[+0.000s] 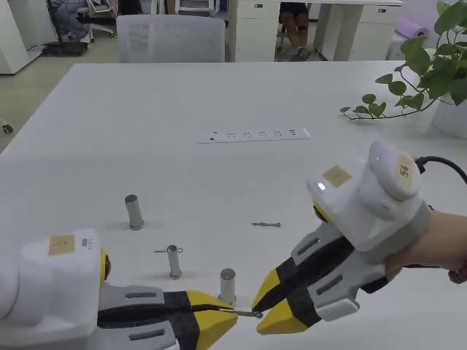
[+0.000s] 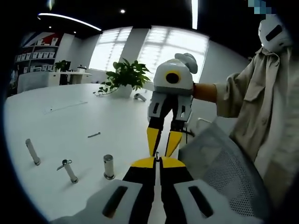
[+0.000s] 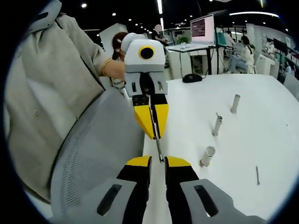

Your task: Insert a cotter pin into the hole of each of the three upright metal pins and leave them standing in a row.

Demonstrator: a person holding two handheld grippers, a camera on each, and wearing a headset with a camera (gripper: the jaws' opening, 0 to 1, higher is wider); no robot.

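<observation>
White table (image 1: 219, 95) fills the head view, with a power strip (image 1: 253, 135) lying across its middle, a leafy plant (image 1: 430, 65) at the upper right and a grey chair (image 1: 170, 38) at the top edge.

Three metal pins stand upright in a slanting row at lower left of centre. The far pin (image 1: 133, 211) is bare. The middle pin (image 1: 174, 262) carries a fitted cotter pin (image 1: 166, 251) crosswise through its top. The near pin (image 1: 228, 284) is bare and stands just above the two grippers' tips. A spare cotter pin (image 1: 266, 224) lies flat on the table, right of the row and apart from it.

From the lower left corner the left gripper (image 1: 219, 315) reaches in with its jaws clenched on one end of a held cotter pin (image 1: 244, 312). From the lower right the right gripper (image 1: 264, 313) meets it tip to tip. In the right gripper view its jaws stand slightly parted around the pin's free end, and whether they touch the pin I cannot tell.
</observation>
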